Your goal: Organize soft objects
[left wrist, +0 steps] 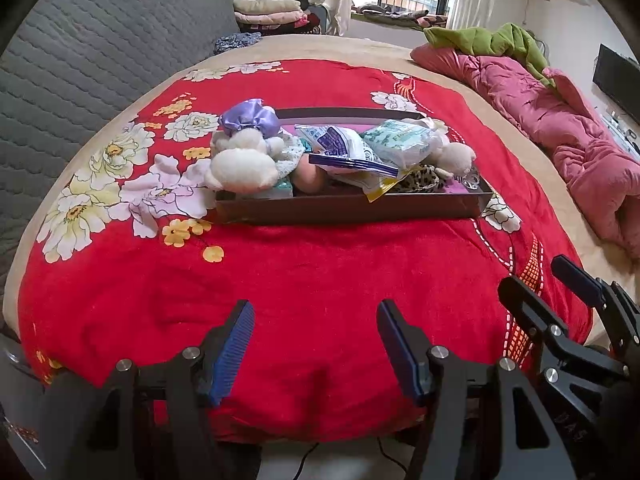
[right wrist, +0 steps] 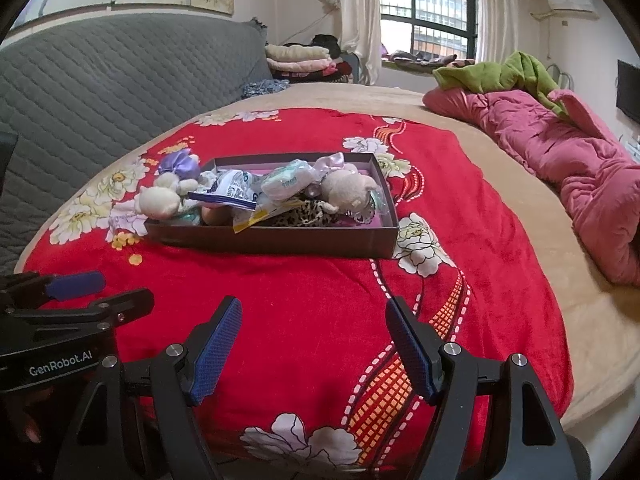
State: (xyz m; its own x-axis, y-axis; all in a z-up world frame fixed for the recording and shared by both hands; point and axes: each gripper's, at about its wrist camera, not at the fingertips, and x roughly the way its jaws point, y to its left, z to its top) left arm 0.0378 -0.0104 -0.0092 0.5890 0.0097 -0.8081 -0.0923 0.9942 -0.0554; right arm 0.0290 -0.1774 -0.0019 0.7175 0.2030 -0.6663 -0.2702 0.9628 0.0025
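Both tongs hang over the near edge of a bed spread with a red floral blanket (left wrist: 320, 264), and both stand wide apart with nothing between their blue pads: the left tongs (left wrist: 316, 348) and the right tongs (right wrist: 314, 352) side by side, each showing at the edge of the other's view. Well ahead of them, on the blanket, lies a shallow dark cardboard box (right wrist: 280, 240) heaped with soft things. At its left end a white plush toy (left wrist: 240, 164) in a shiny purple bonnet leans over the box wall. Across the middle lie a white and blue plastic packet (left wrist: 340, 148) and a pale green tissue pack (left wrist: 400, 140). At the right end rests a second cream plush toy (right wrist: 348, 192), with a leopard-print cloth (right wrist: 304, 212) under it. A crumpled pink quilt (right wrist: 568, 172) runs along the bed's right side, apart from the box.
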